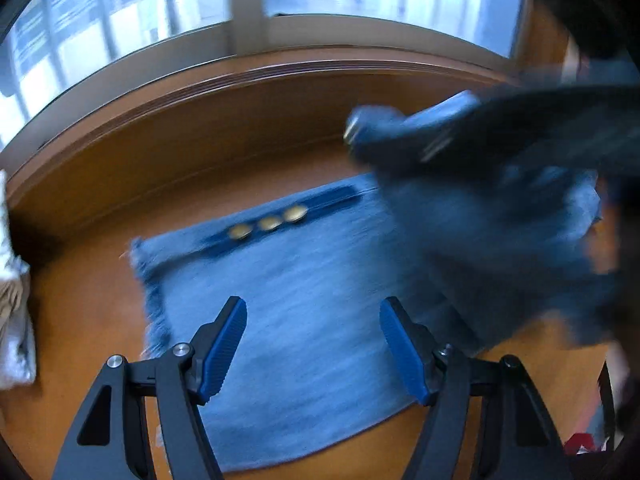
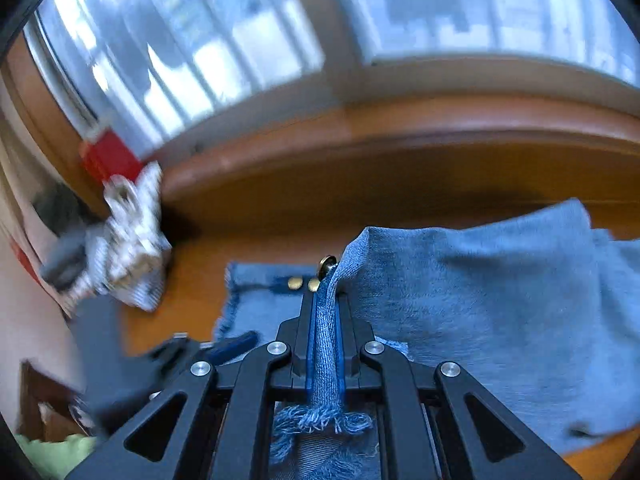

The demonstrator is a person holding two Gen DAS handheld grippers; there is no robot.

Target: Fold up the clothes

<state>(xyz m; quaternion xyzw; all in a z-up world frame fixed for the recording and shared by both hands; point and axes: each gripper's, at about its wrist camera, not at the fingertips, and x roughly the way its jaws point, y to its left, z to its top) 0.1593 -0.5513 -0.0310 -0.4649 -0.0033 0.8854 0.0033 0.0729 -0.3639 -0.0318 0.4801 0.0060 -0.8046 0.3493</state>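
Note:
A blue denim garment (image 1: pixel 304 280) with a frayed hem and three brass buttons (image 1: pixel 269 223) lies on the wooden table (image 1: pixel 88 304). My left gripper (image 1: pixel 313 346) is open and empty, just above the denim's near part. My right gripper (image 2: pixel 325 300) is shut on a fold of the denim (image 2: pixel 326 344), its frayed edge hanging behind the jaws. It lifts the right part of the garment (image 2: pixel 480 312) over the flat part. In the left wrist view the right gripper (image 1: pixel 404 132) shows blurred at upper right with lifted cloth (image 1: pixel 500 248) under it.
A crumpled white and grey cloth (image 2: pixel 128 248) lies at the table's left, also in the left wrist view (image 1: pixel 14 312). A red object (image 2: pixel 110 160) stands by the window sill. A raised wooden ledge (image 1: pixel 240 92) runs along the table's far side.

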